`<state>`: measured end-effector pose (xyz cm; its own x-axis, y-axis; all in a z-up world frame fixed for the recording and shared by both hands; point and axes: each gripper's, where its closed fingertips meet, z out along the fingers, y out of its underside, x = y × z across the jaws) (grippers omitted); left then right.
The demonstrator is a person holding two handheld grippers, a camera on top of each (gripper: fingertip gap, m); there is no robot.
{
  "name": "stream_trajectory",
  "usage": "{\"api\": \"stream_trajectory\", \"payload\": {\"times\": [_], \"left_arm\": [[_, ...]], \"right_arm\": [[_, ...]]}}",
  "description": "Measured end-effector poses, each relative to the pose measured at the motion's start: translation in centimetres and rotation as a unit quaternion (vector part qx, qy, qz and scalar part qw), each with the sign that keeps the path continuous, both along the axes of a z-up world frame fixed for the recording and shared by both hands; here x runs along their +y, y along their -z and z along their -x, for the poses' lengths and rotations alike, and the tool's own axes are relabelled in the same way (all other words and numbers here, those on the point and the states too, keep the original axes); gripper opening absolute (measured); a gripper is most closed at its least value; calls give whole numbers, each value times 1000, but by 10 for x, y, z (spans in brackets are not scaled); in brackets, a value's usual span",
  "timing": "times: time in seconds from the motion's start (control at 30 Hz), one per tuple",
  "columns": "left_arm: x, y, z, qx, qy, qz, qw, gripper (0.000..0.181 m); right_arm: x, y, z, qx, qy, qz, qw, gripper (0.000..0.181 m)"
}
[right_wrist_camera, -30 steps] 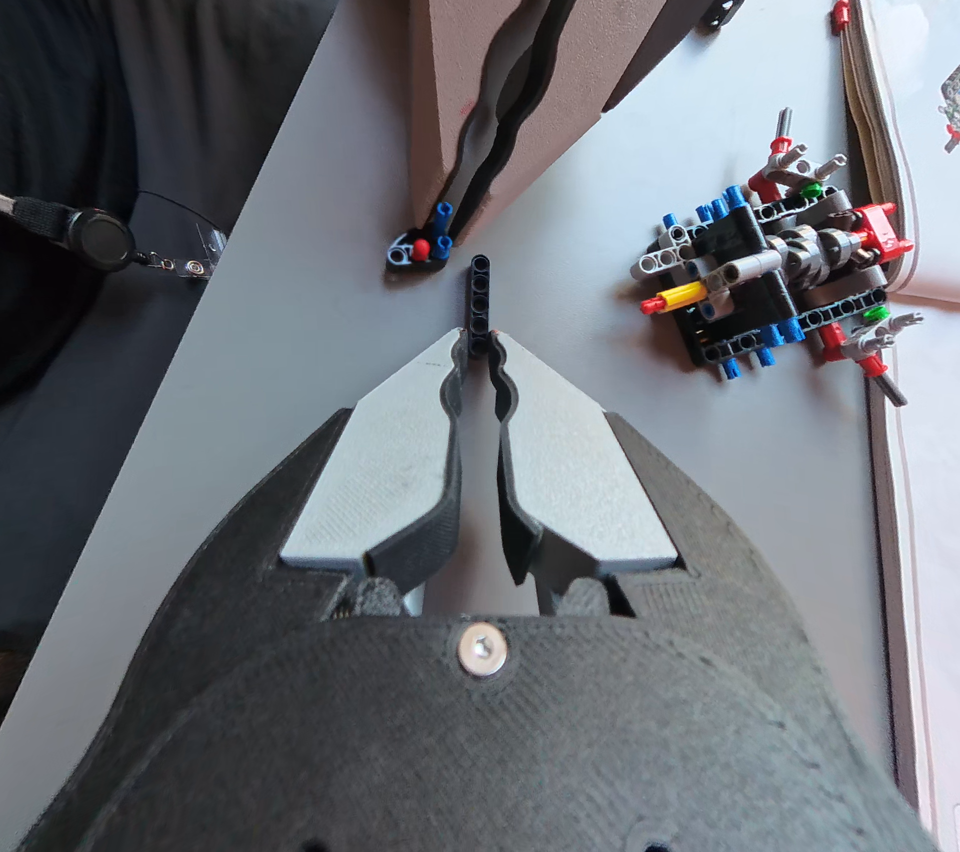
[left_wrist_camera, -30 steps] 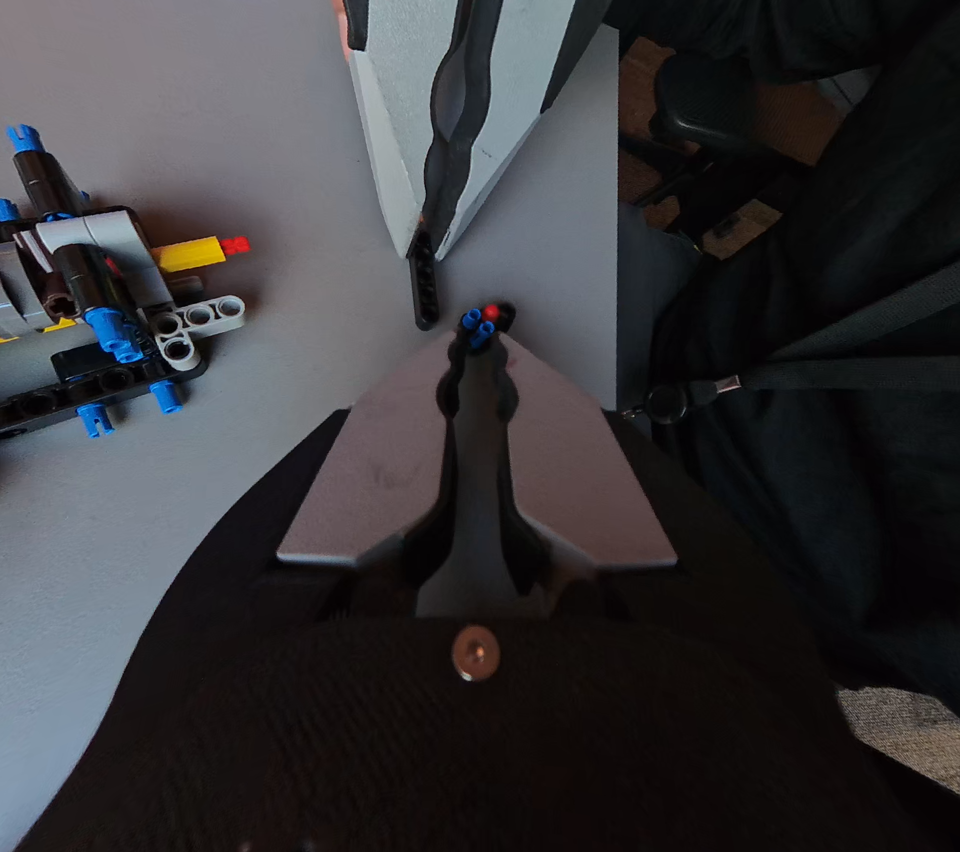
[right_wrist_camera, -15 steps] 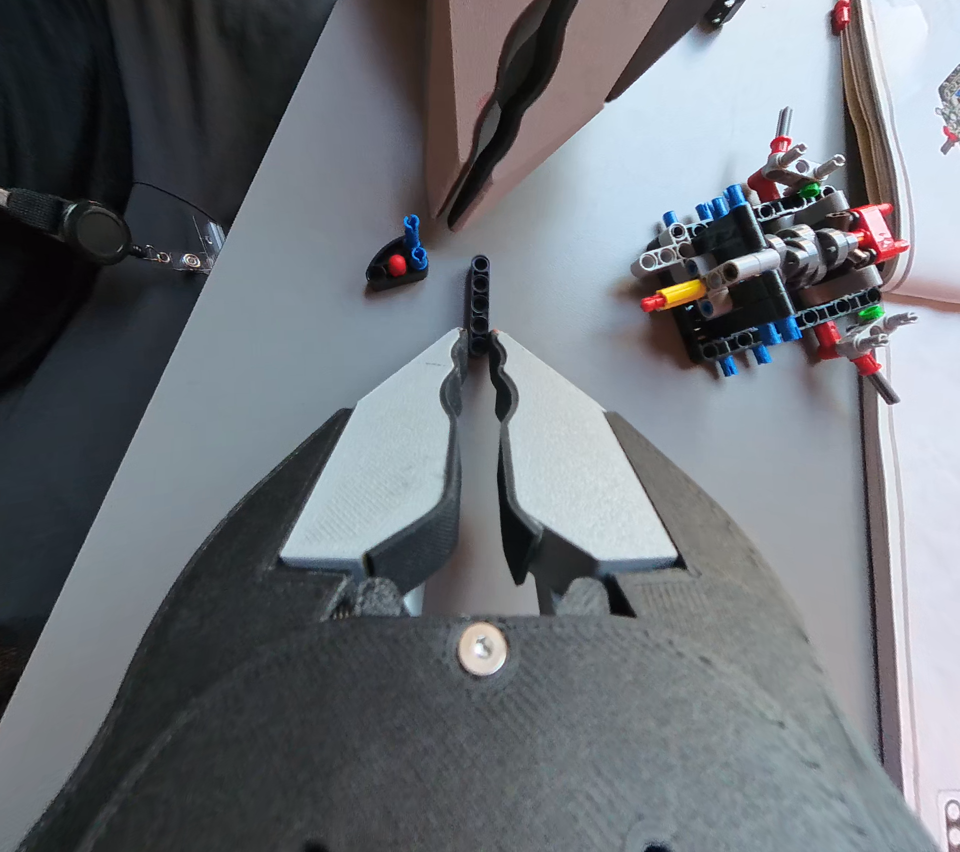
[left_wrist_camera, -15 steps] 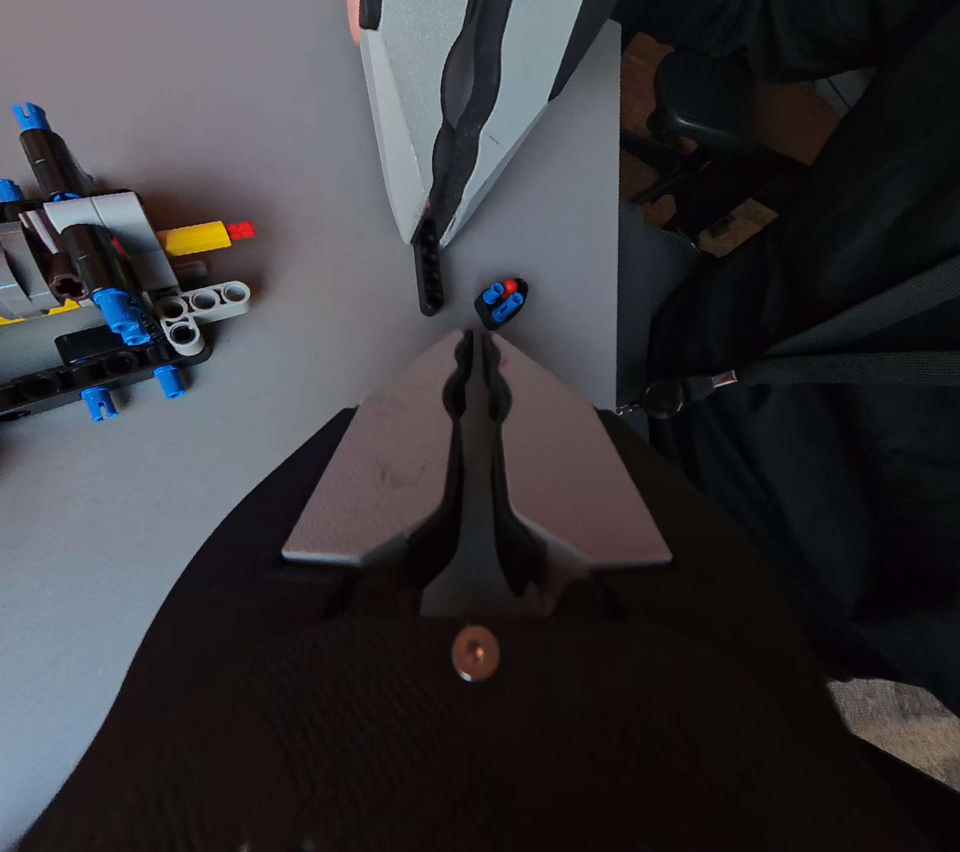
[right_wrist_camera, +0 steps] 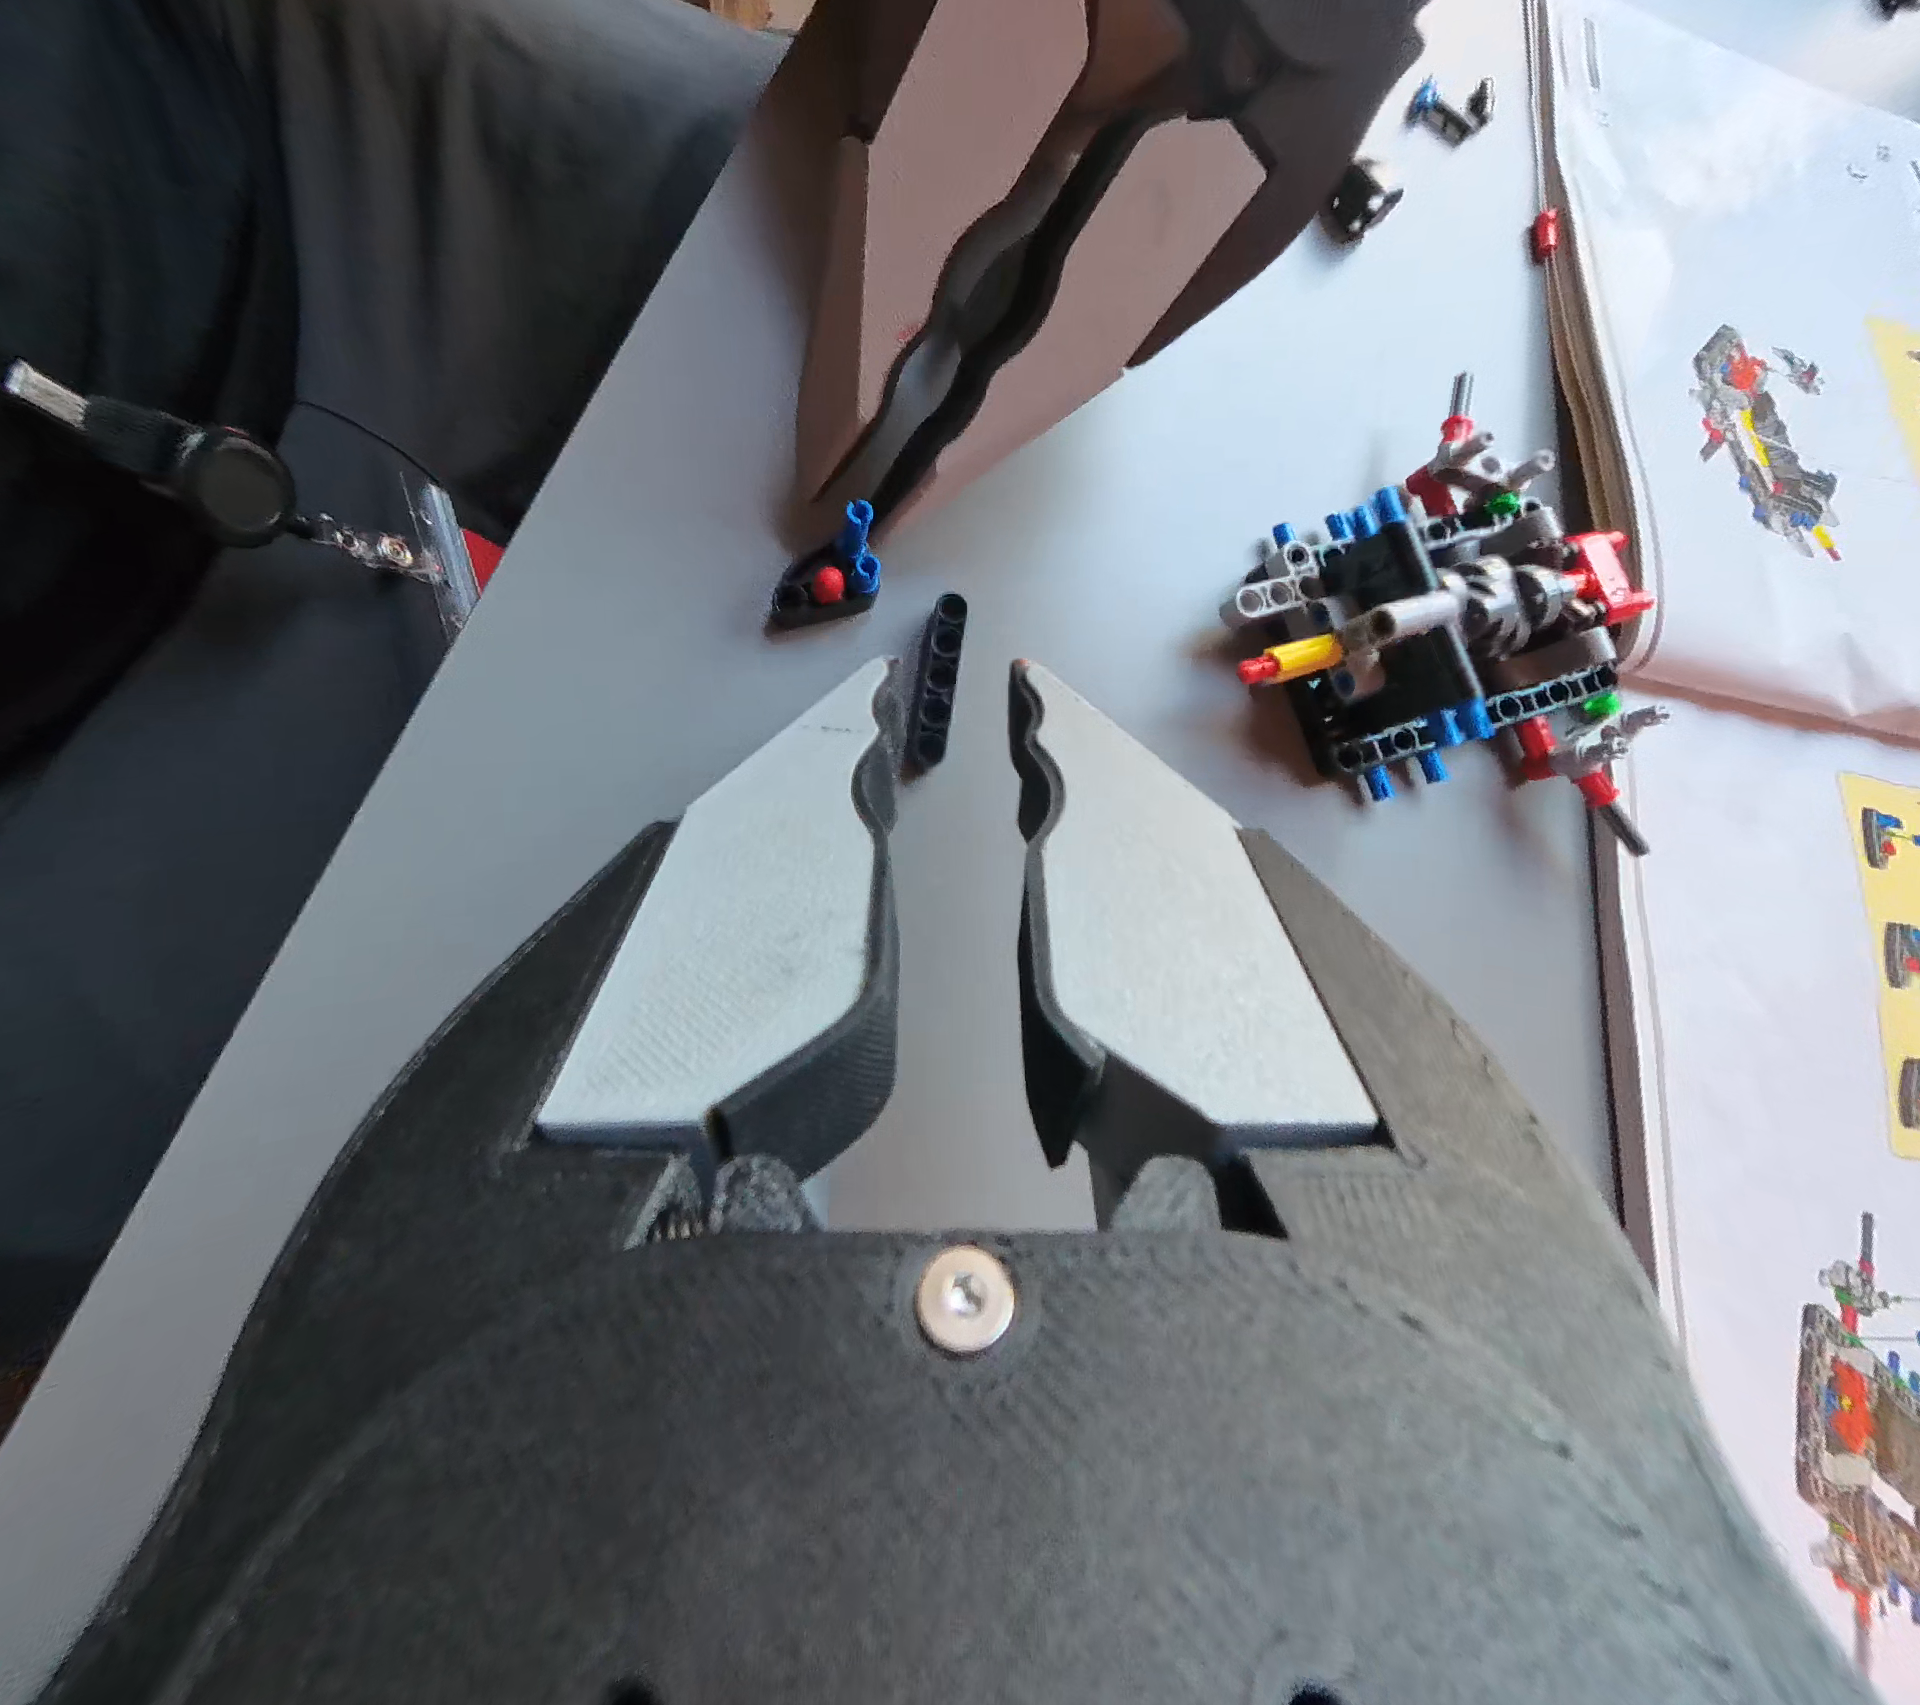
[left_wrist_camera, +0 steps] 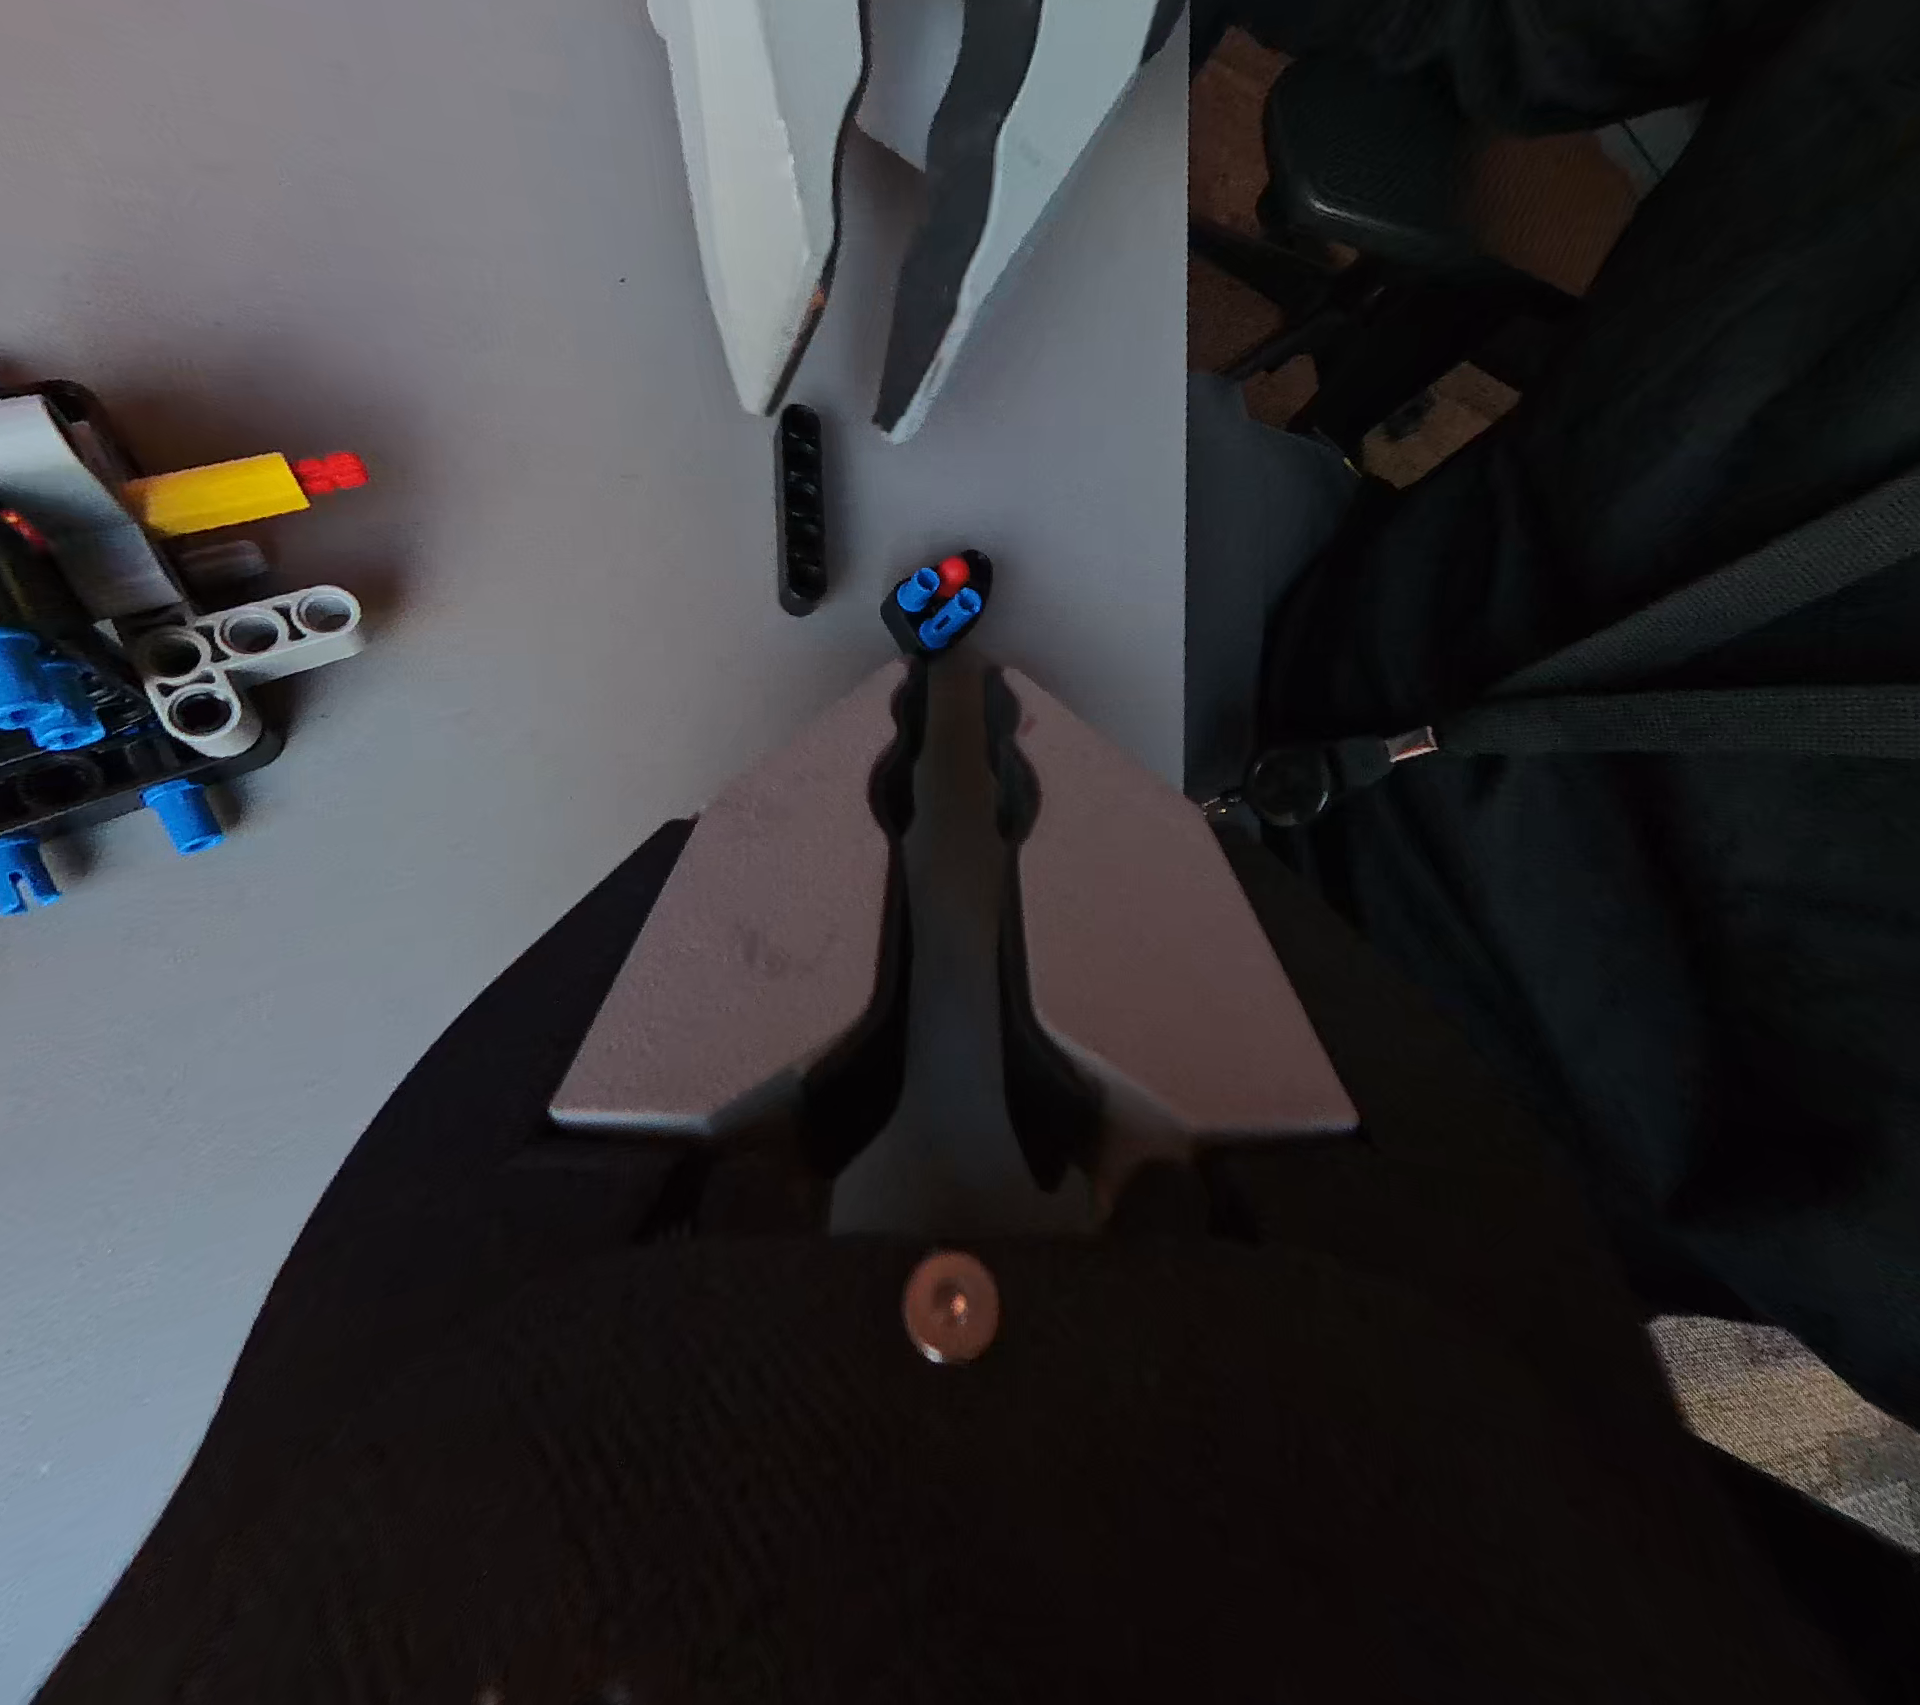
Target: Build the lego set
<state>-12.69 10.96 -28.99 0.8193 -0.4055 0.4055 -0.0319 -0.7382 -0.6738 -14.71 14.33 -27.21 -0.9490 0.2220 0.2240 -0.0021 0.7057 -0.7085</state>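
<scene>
A small black piece with blue and red pins (left_wrist_camera: 935, 606) lies on the grey table (left_wrist_camera: 468, 201) just ahead of my left gripper (left_wrist_camera: 951, 668), whose jaws are slightly parted and empty. A short black beam (left_wrist_camera: 800, 523) lies beside it. My right gripper (right_wrist_camera: 951, 668) is open, with the black beam (right_wrist_camera: 935, 689) flat on the table between its tips, close to the left finger. The pinned piece (right_wrist_camera: 826, 585) and the left gripper (right_wrist_camera: 847, 512) also show in the right wrist view. The right gripper (left_wrist_camera: 831, 414) reaches in from the top of the left wrist view.
The partly built model (right_wrist_camera: 1434, 627) stands right of the beam; it also shows at the left edge of the left wrist view (left_wrist_camera: 156, 616). An open instruction booklet (right_wrist_camera: 1745, 367) lies behind it. Loose parts (right_wrist_camera: 1361, 201) lie farther back. The table edge and a person's lap with a badge reel (right_wrist_camera: 234, 481) are close by. About 5 cm separates my left fingertips from my right.
My left gripper let go of the pinned piece onto the table, shut, then parted slightly close behind it. My right gripper opened and released the black beam, which now lies on the table.
</scene>
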Motion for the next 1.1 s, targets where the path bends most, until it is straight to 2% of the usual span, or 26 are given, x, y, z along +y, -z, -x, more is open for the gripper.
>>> {"api": "stream_trajectory", "payload": {"times": [0.1,0.3,0.43,0.63,0.7,0.9,1.0,1.1], "left_arm": [[-1,0,-2,-5,4,2,1000,8],[-2,0,-4,-10,7,4,1000,8],[-2,0,-4,-12,6,5,1000,7],[-2,0,-3,-13,4,6,1000,5],[-2,0,-3,-14,4,7,1000,6],[-1,0,-3,-10,4,4,1000,7],[1,-3,1,13,-8,-17,1000,12],[5,-13,16,95,-39,-87,991,19]], "right_arm": [[1,10,-2,-17,-2,-18,1000,18],[-12,3,-18,-27,-34,-1,999,21],[-24,9,-22,-30,-41,-10,999,21],[-29,21,-21,-37,-34,-31,998,18],[-30,22,-20,-35,-32,-32,998,11],[-25,19,-16,-63,-17,-13,998,10],[-25,12,-14,-95,-5,20,995,10],[-24,-4,-7,-140,19,83,987,10]]}}
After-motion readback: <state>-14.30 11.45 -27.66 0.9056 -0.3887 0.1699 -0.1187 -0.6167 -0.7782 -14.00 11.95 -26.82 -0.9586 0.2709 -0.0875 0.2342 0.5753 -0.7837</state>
